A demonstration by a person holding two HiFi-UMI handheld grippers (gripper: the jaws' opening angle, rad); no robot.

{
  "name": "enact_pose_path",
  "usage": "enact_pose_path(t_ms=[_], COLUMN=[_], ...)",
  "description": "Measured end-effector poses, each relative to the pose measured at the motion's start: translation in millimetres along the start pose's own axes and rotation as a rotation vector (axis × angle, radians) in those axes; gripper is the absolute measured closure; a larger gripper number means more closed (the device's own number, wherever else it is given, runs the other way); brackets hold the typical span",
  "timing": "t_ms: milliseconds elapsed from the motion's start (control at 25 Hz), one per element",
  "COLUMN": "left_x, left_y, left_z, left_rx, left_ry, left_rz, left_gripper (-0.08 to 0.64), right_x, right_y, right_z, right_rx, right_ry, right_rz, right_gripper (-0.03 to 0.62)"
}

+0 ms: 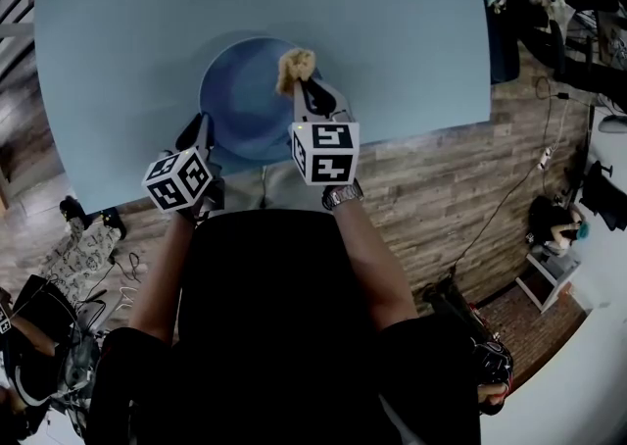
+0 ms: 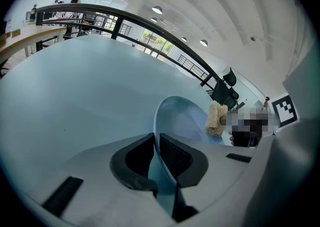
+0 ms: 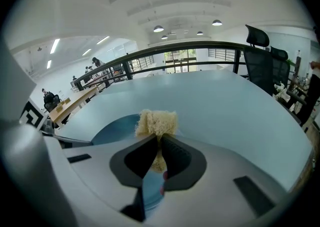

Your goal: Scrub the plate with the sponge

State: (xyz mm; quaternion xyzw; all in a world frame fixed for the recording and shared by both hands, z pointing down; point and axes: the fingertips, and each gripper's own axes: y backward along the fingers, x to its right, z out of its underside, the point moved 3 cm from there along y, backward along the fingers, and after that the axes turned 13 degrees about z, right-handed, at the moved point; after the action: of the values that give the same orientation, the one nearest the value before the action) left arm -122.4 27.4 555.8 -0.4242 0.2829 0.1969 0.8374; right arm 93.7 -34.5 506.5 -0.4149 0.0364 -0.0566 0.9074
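The plate [image 1: 245, 100] sits near the table's [image 1: 392, 31] near edge. The left gripper [image 1: 201, 129] has its jaws closed thin on the plate's near-left rim. The right gripper [image 3: 159, 158] pinches the sponge [image 3: 157, 122] tight and holds it over the plate's far-right part. The plate looks stiff, smooth and likely slippery, so the rim is the sensible place to hold it. The sponge looks light and soft and squashes in the jaws; gripping its near end leaves the tip free to scrub.

Black short-sleeved shirt [image 1: 279, 335], lower centre; metal wristwatch [image 1: 343, 196], centre; left gripper [image 1: 203, 127] and right gripper [image 1: 302, 83] pale grey, carrying white cubes [image 1: 325, 151] with black square markers
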Motion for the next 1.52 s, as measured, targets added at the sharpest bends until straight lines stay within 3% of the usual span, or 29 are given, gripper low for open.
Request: enact_pose_path(t_ms=[440,680,920,1120,1520], left_x=[3,1,1,4,3], left_y=[1,2,4,4,2], left_z=[-8,-1,-2,0,6], left_rx=[0.0,0.004,0.003,0.007,0.016], left_ry=[0.003,0.009,0.006,0.01,0.022], left_rz=[0.004,0.009,0.002,-0.005,-0.02], left_gripper=[0.554,0.554,0.554,0.554,0.554], right_x=[-66,-101,-123,-133,-131], right_y=[6,10,12,12,-3], right_z=[4,21,29,35,48], right_rx=[-0.054,-0.151,-0.243,-0.297,-0.406], right_ry=[0.068,0.126,0.142,0.158,0.115], right_rz=[-0.194,-0.365,-0.476,-0.519,-0.512], right_gripper=[0.558,0.558,0.558,0.558,0.558])
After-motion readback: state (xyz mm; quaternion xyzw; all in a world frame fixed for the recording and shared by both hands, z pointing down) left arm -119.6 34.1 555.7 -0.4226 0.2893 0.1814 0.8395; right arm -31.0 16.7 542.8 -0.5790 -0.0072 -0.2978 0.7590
